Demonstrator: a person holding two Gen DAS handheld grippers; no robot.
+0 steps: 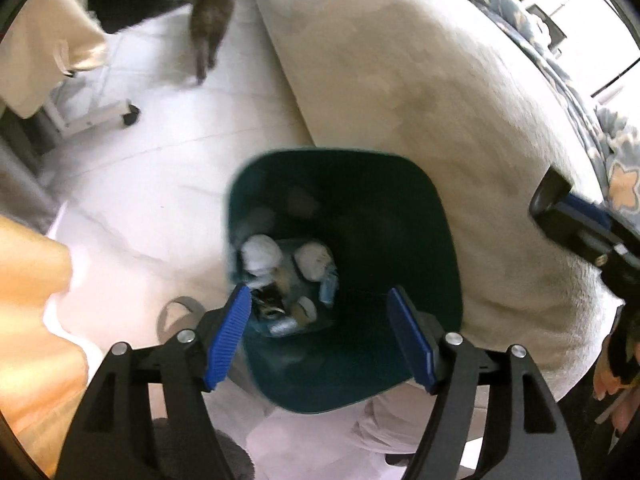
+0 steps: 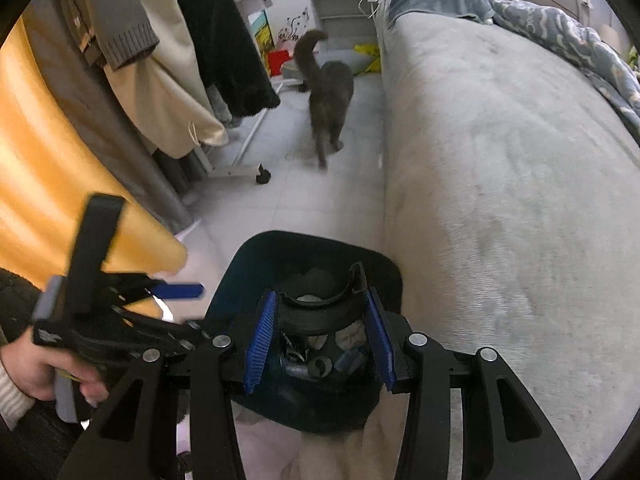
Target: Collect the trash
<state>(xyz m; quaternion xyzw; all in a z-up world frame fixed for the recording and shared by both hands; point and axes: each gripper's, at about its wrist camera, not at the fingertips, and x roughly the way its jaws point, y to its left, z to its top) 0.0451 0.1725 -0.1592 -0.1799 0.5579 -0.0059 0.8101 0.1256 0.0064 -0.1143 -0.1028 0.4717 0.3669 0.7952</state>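
Note:
A dark green trash bin [image 1: 400, 208] stands on the floor against the beige couch. At its bottom lie white crumpled tissues [image 1: 262, 254] and other small scraps. My left gripper [image 1: 319, 292] hangs open over the bin's mouth with nothing between its blue pads. In the right wrist view my right gripper [image 2: 320, 308] is above the same bin [image 2: 280, 248], shut on a black round plastic piece [image 2: 308, 322]. A hand [image 2: 36, 372] holds the left gripper [image 2: 152, 245] at the left. One of the right gripper's fingers [image 1: 560, 208] shows at the right edge.
A grey cat [image 2: 328, 92] walks away down the tiled aisle. The long beige couch [image 2: 500, 160] fills the right side. A clothes rack with hanging coats [image 2: 160, 60] and its wheeled foot [image 2: 262, 176] line the left, with orange fabric [image 2: 60, 180] nearer.

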